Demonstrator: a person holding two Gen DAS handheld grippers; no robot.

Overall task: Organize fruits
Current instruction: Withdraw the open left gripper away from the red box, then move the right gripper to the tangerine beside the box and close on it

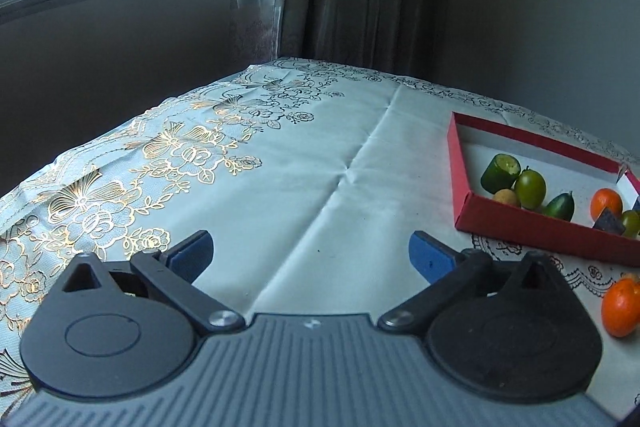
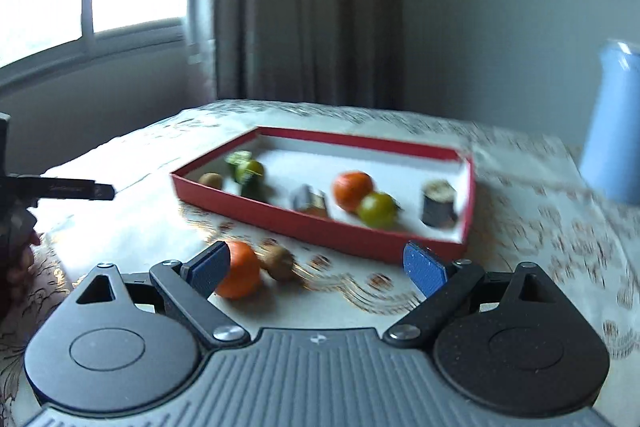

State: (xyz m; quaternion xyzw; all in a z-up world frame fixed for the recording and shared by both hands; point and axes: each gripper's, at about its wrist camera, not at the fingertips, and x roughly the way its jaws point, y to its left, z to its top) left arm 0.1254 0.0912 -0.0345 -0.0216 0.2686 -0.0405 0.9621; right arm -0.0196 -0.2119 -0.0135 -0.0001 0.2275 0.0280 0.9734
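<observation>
Fruits: most lie inside the red tray (image 2: 320, 227), which rests flat on the flowered tablecloth (image 1: 280, 163); two are still outside it.
Inside the tray, window end: a cut green piece (image 1: 500, 173), a round green fruit (image 1: 530, 188), a small tan fruit (image 1: 506, 197) and a dark green fruit (image 1: 560, 205), close together.
Inside the tray, middle: an orange fruit (image 2: 353, 190) touching a yellow-green fruit (image 2: 377, 209), with a dark wedge-shaped piece (image 2: 310, 201) just beside them.
Inside the tray, far end from the window: a dark cylindrical piece (image 2: 439, 203) standing upright near the tray's corner.
Outside the tray: an orange mandarin (image 2: 239, 270) and a brown fruit (image 2: 279, 261), side by side on the cloth just in front of the tray's near wall.
Left gripper (image 1: 311, 255): jaws spread wide, nothing between them, over bare cloth well to the window side of the tray.
Right gripper (image 2: 317, 269): jaws apart, gripping nothing; the mandarin sits by its left finger, whether it touches is unclear through the blur.
Blue vase (image 2: 612, 123): beyond the tray's far end, apart from it.
</observation>
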